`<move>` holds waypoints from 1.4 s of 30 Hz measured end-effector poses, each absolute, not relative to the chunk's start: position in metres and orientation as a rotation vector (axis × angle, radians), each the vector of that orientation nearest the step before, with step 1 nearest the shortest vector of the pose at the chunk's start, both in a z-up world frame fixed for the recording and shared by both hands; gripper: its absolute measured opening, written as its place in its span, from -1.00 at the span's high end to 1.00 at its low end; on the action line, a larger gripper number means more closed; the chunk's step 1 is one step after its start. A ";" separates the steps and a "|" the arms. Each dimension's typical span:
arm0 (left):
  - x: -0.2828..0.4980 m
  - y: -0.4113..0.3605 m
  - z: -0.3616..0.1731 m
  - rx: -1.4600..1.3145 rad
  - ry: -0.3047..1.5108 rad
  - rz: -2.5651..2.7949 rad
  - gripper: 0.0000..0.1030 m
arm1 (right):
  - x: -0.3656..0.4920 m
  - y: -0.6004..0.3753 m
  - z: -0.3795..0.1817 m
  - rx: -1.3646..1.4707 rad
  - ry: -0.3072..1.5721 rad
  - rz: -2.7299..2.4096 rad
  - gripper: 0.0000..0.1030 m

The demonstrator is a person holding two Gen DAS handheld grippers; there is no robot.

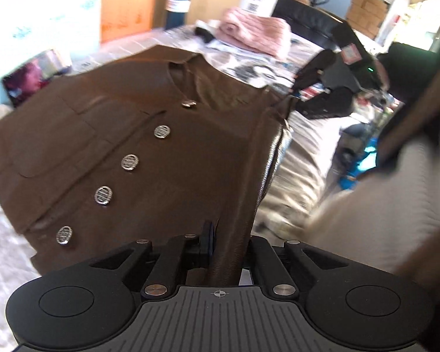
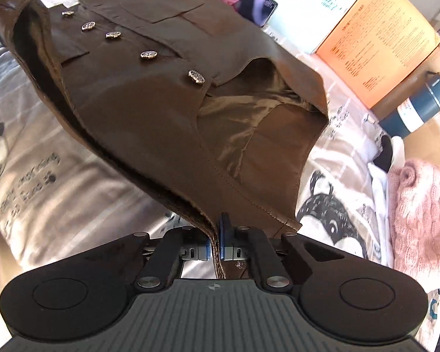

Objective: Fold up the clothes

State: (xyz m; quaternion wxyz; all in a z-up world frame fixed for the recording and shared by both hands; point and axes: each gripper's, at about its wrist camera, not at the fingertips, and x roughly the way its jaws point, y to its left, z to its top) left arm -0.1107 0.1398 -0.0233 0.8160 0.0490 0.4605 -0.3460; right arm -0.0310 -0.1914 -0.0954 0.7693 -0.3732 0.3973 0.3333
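A brown leather-look vest (image 1: pixel 149 135) with several silver buttons (image 1: pixel 162 131) hangs stretched above the bed, front side up. My left gripper (image 1: pixel 226 246) is shut on a fold of its edge near the hem. My right gripper (image 2: pixel 217 243) is shut on the vest's (image 2: pixel 161 102) shoulder seam beside the neck opening, where the shiny lining (image 2: pixel 249 117) shows. In the left wrist view the right gripper (image 1: pixel 331 88) is at the vest's far right corner. The vest sags between the two grips.
The bed sheet (image 2: pixel 58 176) has panda prints. A folded pink knit sweater (image 2: pixel 419 223) lies on it, also in the left wrist view (image 1: pixel 258 33). An orange cardboard box (image 2: pixel 378 38), a blue cylinder (image 2: pixel 416 108) and a picture card (image 2: pixel 243 3) stand beyond.
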 end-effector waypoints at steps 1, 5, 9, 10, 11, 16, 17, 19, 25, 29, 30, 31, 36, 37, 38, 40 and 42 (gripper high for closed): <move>-0.113 0.138 -0.022 0.101 0.988 -0.761 0.92 | -0.033 -0.193 -0.094 -0.818 0.886 0.732 0.91; -0.112 0.134 -0.012 0.133 0.960 -0.778 0.92 | -0.040 -0.203 -0.079 -0.831 0.938 0.744 0.91; -0.098 0.138 0.009 0.209 0.857 -0.703 0.91 | -0.037 -0.203 -0.056 -0.791 0.864 0.700 0.91; -0.094 0.140 0.015 0.234 0.829 -0.684 0.91 | -0.036 -0.202 -0.050 -0.787 0.837 0.692 0.91; -0.090 0.141 0.021 0.256 0.801 -0.664 0.91 | -0.034 -0.201 -0.044 -0.784 0.810 0.684 0.91; -0.064 0.151 0.040 0.338 0.701 -0.580 0.91 | -0.024 -0.191 -0.010 -0.774 0.659 0.658 0.91; -0.058 0.154 0.041 0.351 0.692 -0.565 0.91 | -0.019 -0.189 -0.005 -0.774 0.633 0.652 0.91; -0.046 0.159 0.041 0.373 0.679 -0.534 0.91 | -0.007 -0.183 0.002 -0.784 0.587 0.649 0.91; -0.007 0.176 0.028 0.377 0.684 -0.460 0.91 | 0.048 -0.155 0.005 -0.846 0.499 0.661 0.91; 0.018 0.187 0.011 0.354 0.732 -0.441 0.91 | 0.081 -0.133 -0.005 -0.866 0.495 0.669 0.91; 0.025 0.190 0.006 0.348 0.744 -0.436 0.91 | 0.088 -0.128 -0.009 -0.873 0.495 0.668 0.91; 0.031 0.193 0.002 0.342 0.756 -0.431 0.91 | 0.096 -0.123 -0.013 -0.879 0.498 0.669 0.91; 0.063 0.207 -0.020 0.313 0.815 -0.406 0.90 | 0.130 -0.102 -0.041 -0.904 0.521 0.679 0.90; 0.070 0.210 -0.024 0.307 0.827 -0.401 0.90 | 0.136 -0.098 -0.047 -0.909 0.526 0.681 0.90; 0.076 0.212 -0.029 0.301 0.839 -0.396 0.90 | 0.141 -0.096 -0.053 -0.912 0.536 0.682 0.90; 0.085 0.217 -0.035 0.290 0.854 -0.383 0.90 | 0.151 -0.091 -0.064 -0.914 0.550 0.684 0.90; 0.090 0.220 -0.040 0.280 0.862 -0.368 0.88 | 0.160 -0.087 -0.073 -0.912 0.562 0.685 0.90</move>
